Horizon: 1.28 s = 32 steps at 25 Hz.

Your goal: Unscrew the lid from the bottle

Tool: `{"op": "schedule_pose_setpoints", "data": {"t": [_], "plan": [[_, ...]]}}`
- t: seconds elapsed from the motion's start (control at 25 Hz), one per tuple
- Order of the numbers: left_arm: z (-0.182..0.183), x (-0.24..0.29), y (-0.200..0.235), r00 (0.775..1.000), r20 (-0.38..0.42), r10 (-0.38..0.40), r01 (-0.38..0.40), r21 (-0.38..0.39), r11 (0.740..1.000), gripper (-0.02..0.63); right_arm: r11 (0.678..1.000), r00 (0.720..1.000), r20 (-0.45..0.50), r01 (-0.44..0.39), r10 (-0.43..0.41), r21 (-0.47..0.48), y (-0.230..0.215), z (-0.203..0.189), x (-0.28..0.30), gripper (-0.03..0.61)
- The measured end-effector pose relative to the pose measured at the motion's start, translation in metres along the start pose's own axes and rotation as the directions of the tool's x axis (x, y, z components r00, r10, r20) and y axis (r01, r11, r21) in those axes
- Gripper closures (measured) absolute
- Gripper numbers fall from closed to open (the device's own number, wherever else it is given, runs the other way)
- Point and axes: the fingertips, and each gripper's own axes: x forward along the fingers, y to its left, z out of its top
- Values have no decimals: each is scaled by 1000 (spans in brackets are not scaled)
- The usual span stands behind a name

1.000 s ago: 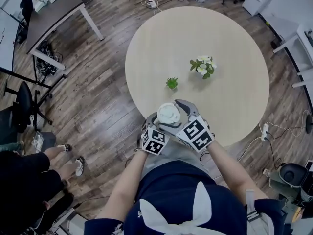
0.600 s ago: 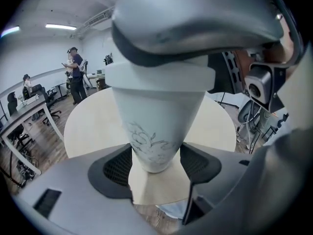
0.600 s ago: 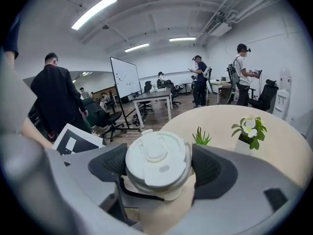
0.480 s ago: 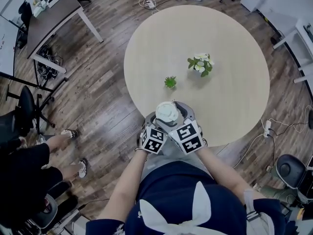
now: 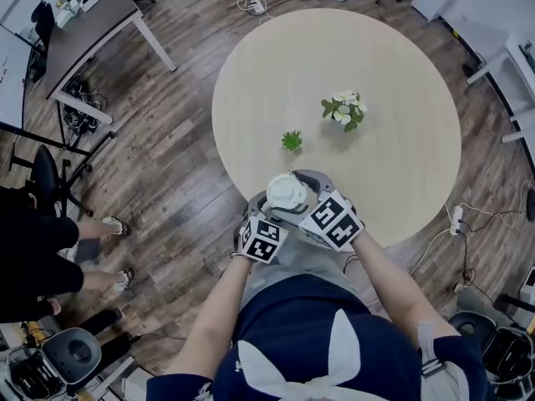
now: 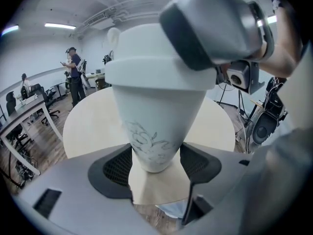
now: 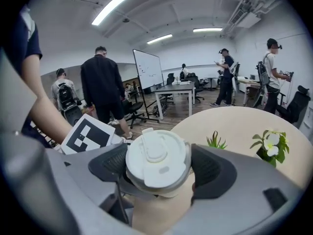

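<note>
Bottle (image 6: 156, 116), white and tapering toward its base, with a faint grey pattern on its side, was held upright in the air over the near edge of the round pale table (image 5: 393, 98), just in front of the person's body. The left gripper (image 6: 155, 161) was clamped on the lower part of the bottle, its dark pads pressing on either side just above the base. The right gripper (image 7: 159, 166) came in from above and from the right, and its jaws stood wide around the white lid (image 7: 157, 156), a pad against each side of the rim. The lid sat on the bottle, with a raised flip tab across its top. In the head view the two marker cubes lay side by side, near of the bottle, the left one close against the right.

Farther out on the table stood a small green plant (image 5: 291, 141), well apart from the bottle, and to its right and a little farther a flowering plant (image 5: 343, 112) with white blooms. A dark desk (image 5: 84, 23) stood at the far left on the wood floor (image 5: 175, 140). Several people stood about the room, one in dark clothes (image 7: 102, 87) beside a whiteboard (image 7: 148, 70).
</note>
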Motion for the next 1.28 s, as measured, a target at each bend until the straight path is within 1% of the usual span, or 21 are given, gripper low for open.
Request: {"op": "schedule_pose_setpoints", "data": {"t": [0.16, 0.32, 0.44, 0.52, 0.6, 0.68, 0.84, 0.96, 1.12, 1.28], "plan": [[-1, -2, 2, 1000, 3, -4, 4, -1, 1000, 296, 988, 991, -69, -124, 118, -89, 4, 1, 3, 170], [2, -1, -4, 1000, 0, -9, 9, -5, 1000, 296, 959, 965, -139, -243, 223, -148, 6, -3, -3, 170], [4, -1, -3, 1000, 2, -12, 12, -5, 1000, 296, 938, 947, -171, -300, 271, -173, 7, -2, -4, 169], [4, -1, -3, 1000, 1, -14, 14, -7, 1000, 296, 935, 944, -176, -310, 280, -175, 8, -2, -4, 169], [4, -1, -3, 1000, 1, -16, 16, -8, 1000, 296, 942, 948, -167, -297, 271, -155, 7, -1, -4, 166], [4, -1, -3, 1000, 0, -17, 17, -10, 1000, 296, 958, 959, -143, -263, 246, -115, 6, -1, -4, 163], [4, -2, -4, 1000, 2, -17, 18, -10, 1000, 296, 984, 985, -67, -166, 162, -70, 4, 2, -6, 127], [3, -2, -4, 1000, 3, -18, 18, -11, 1000, 296, 996, 996, -23, -89, 88, -33, 4, -2, -5, 114], [3, -1, -3, 1000, 4, -22, 22, -12, 1000, 296, 1000, 999, 33, 14, -14, 23, -1, -3, -1, 115], [2, 0, -3, 1000, -2, -23, 23, -14, 1000, 296, 995, 996, 44, 68, -72, 70, -2, -6, 5, 123]]}}
